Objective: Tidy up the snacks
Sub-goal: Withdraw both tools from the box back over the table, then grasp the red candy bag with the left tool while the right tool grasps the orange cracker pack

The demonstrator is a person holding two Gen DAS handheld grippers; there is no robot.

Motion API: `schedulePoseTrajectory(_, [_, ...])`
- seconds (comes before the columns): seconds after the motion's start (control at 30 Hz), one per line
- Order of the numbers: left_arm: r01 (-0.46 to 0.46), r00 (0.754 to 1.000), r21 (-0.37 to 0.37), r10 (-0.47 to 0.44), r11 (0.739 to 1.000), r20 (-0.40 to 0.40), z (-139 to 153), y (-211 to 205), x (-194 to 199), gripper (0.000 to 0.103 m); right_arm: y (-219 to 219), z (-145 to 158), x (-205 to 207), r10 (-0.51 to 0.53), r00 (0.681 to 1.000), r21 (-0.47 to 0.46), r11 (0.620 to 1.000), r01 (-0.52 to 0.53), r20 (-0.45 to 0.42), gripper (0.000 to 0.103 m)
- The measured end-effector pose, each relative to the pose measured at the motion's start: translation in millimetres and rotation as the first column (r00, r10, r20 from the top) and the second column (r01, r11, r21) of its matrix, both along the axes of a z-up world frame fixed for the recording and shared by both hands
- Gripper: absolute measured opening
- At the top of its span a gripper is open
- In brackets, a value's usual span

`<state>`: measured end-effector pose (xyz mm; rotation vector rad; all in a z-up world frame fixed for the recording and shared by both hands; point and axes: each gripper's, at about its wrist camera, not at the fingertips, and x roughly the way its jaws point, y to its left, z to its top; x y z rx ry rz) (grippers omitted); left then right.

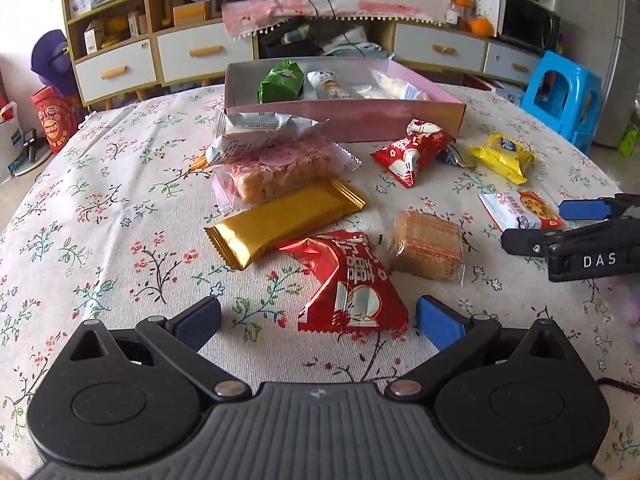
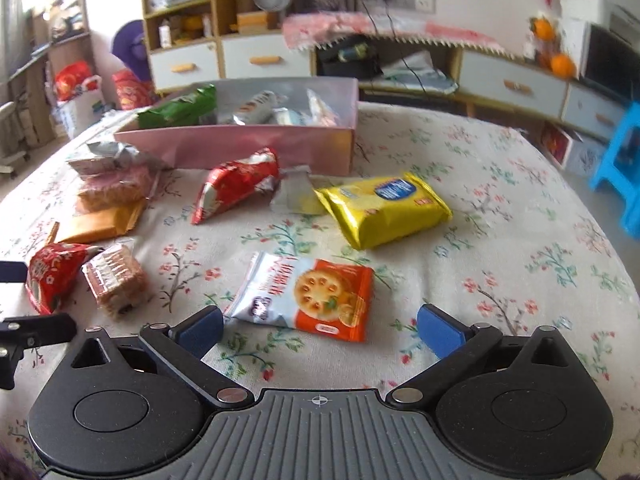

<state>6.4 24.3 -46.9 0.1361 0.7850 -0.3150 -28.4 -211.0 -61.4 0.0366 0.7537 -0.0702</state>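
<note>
A pink box [image 1: 360,120] [image 2: 240,144] at the table's far side holds a green packet [image 1: 282,82] and a few pale ones. Loose snacks lie in front of it. My left gripper [image 1: 318,322] is open and empty, its jaws either side of the near end of a red packet [image 1: 348,280]. A gold bar [image 1: 280,220] and a clear biscuit pack [image 1: 428,246] lie just beyond. My right gripper [image 2: 320,326] is open and empty, low over an orange-and-white cracker packet [image 2: 308,296]. It also shows in the left wrist view [image 1: 532,222]. A yellow packet [image 2: 384,208] lies beyond.
The round table has a floral cloth [image 1: 120,200]. A second red packet [image 1: 412,152] and a pink rice-cake pack [image 1: 276,172] under silver packets lie near the box. Cabinets [image 1: 192,52] and a blue stool [image 1: 564,96] stand behind the table.
</note>
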Motion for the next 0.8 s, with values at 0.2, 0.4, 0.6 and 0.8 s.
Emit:
schedulePoseTrajectory(0.2, [-0.002, 1.000, 0.009, 0.002, 1.000, -0.023, 3, -2, 6, 0.103, 0, 0, 9, 0.025, 1.000, 0.001, 1.000, -0.025, -0.002, 0.103])
schedulePoseTrajectory(0.4, [0.037, 0.999, 0.014, -0.037, 0.999, -0.019, 8, -7, 2, 0.083, 0, 3, 16, 0.030, 0.998, 0.004, 1.000, -0.030, -0.051, 0.103])
schedulePoseTrajectory(0.6, [0.095, 0.995, 0.031, -0.095, 0.995, -0.002, 11, -15, -4, 0.056, 0, 4, 17, 0.030, 0.997, 0.005, 1.000, -0.030, -0.072, 0.102])
schedulePoseTrajectory(0.8, [0.086, 0.996, 0.026, -0.086, 0.996, -0.009, 13, -15, -3, 0.047, 3, 7, 16, 0.052, 0.996, 0.008, 0.999, -0.052, -0.066, 0.093])
